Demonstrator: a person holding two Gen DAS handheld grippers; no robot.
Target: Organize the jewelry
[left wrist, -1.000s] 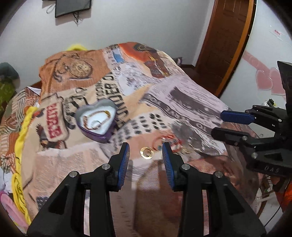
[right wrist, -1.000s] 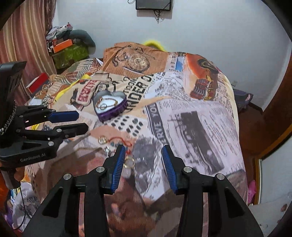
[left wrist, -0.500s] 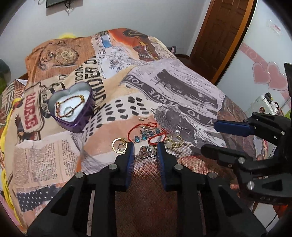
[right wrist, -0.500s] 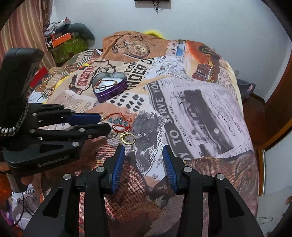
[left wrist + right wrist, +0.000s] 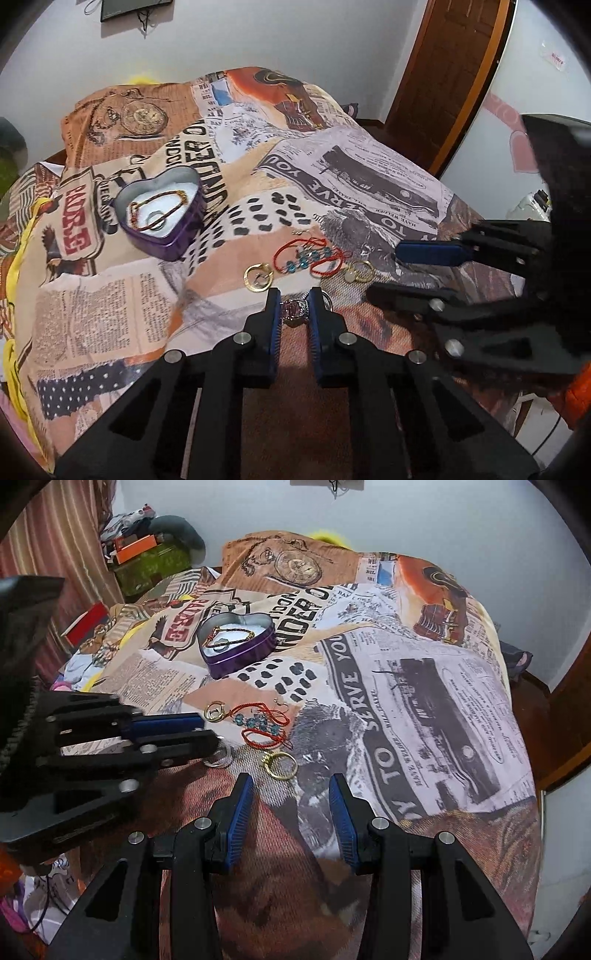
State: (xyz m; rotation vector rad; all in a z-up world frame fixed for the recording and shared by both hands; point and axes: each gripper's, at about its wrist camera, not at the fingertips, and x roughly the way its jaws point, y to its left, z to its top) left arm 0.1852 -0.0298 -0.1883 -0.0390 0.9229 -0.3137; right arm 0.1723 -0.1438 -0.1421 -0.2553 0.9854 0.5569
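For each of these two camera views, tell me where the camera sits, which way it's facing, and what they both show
Left wrist: sits on the left gripper, looking forward along its fingers over the bedspread; they close on a gem ring. The right gripper enters from the right.
Right wrist: sits on the right gripper, open, facing the gold ring. The left gripper enters from the left.
Shared: heart tin, red bracelet.

The bed (image 5: pixel 424 709) is covered in a newspaper-collage print of tan, orange and grey. The heart-shaped tin (image 5: pixel 162 218) is coloured purple, the bracelet (image 5: pixel 310 256) red with teal beads, the rings (image 5: pixel 281 764) gold, the tongs' pads (image 5: pixel 236 816) blue.
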